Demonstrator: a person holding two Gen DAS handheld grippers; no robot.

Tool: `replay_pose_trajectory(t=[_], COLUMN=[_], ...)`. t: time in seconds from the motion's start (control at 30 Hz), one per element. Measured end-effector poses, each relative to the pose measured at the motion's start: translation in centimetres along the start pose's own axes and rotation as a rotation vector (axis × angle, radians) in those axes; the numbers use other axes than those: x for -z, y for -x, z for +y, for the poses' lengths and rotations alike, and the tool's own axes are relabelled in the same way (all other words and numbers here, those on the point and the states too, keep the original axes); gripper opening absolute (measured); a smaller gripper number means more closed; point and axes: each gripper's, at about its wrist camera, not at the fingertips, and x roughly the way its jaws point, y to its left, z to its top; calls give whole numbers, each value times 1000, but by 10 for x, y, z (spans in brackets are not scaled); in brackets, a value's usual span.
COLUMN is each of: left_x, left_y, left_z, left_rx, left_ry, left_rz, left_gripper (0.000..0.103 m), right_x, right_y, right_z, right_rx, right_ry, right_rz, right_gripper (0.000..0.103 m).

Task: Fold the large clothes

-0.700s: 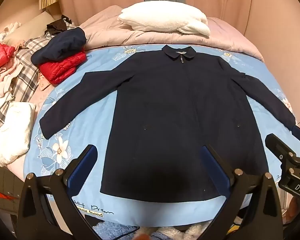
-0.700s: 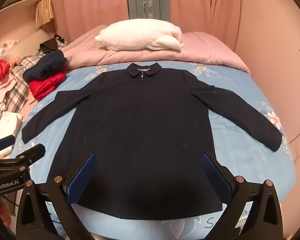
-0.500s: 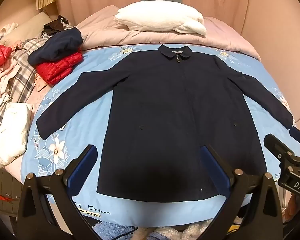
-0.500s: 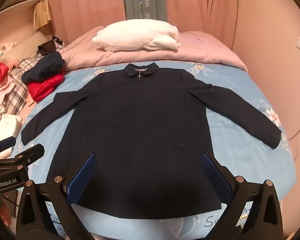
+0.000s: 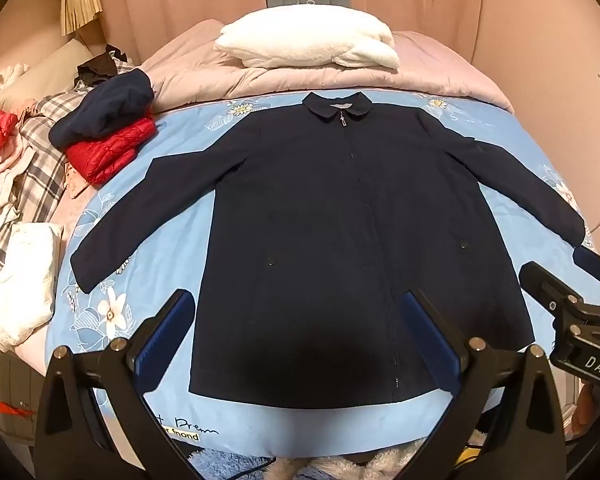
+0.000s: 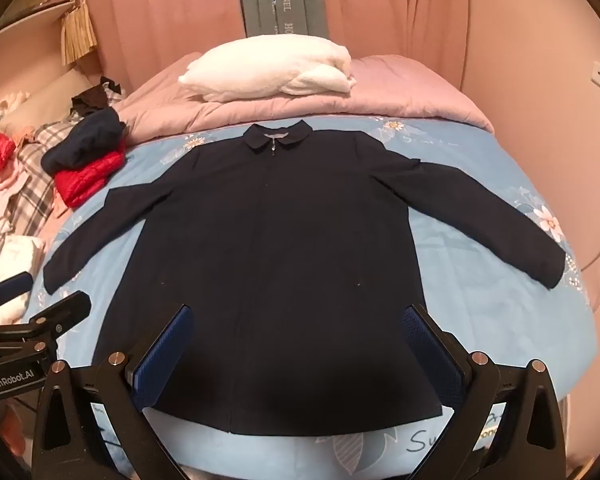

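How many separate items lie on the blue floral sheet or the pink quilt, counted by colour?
Navy: 2, the spread jacket and the folded navy garment
Red: 1, the folded red jacket
White: 1, the white pillow on the pink quilt
Total: 4

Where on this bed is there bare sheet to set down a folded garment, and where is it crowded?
Bare blue floral sheet lies between the navy zip-up jacket body and each spread sleeve, and in a strip below its hem. Crowded: the bed's left edge, with the red puffer and navy bundle and mixed laundry; the white pillow fills the head.
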Motion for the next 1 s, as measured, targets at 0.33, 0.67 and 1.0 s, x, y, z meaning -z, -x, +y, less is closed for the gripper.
replay_pose_trajectory(t=[0.33,0.67,1.0], left_x=[0,0,1], left_y=[1,1,1], left_z=[-5,-5,-4], left_rx=[-4,-4,-5], left_ry=[-16,-15,-16], left_rz=[-4,-3,-3], left_gripper=[103,103,103], right_x=[-1,-1,0], right_y=[0,0,1], right_z=[-2,-1,0], right_rx=[1,-1,1], right_ry=[-6,-5,-5], right_rz=[1,2,3], right_gripper=[103,103,103])
